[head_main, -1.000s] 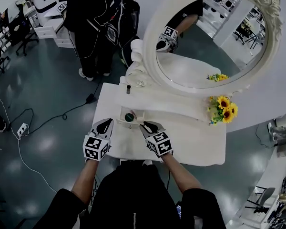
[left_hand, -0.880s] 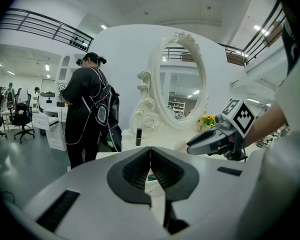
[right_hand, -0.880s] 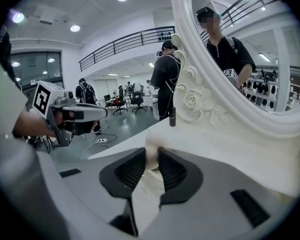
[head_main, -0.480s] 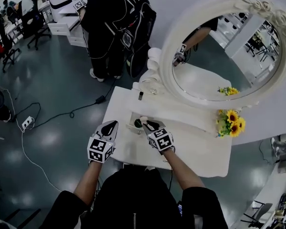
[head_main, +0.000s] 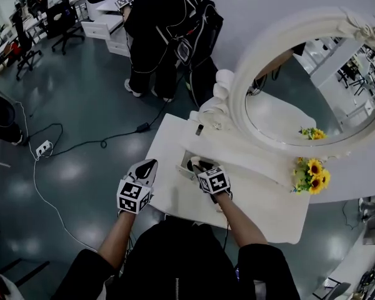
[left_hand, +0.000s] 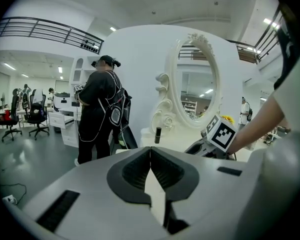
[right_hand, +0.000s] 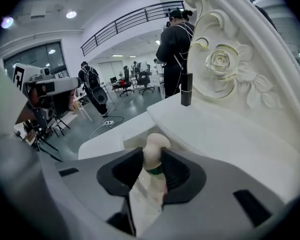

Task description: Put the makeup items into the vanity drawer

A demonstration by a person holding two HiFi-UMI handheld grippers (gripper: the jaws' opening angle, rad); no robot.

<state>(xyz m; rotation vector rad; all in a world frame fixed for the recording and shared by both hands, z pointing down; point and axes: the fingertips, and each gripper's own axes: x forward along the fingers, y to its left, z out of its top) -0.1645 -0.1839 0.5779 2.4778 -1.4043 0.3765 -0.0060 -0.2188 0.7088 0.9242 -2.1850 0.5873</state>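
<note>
- The right tool (head_main: pixel 199 165), its jaws just opening yet still touching the beige makeup item (right_hand: pixel 156 144) above the drawer (head_main: pixel 183 168), might have spilled it onto the desk (head_main: pixel 175 199).
- The left tool (left_hand: pixel 150 150) was pressed together, empty.

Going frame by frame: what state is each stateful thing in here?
vanity drawer: open.
left gripper: shut, empty.
right gripper: jaws just been opening, pads seemingly touching the cream makeup item.
cream makeup item: between the right jaws, over the drawer.
dark tube: upright on the vanity shelf.
</note>
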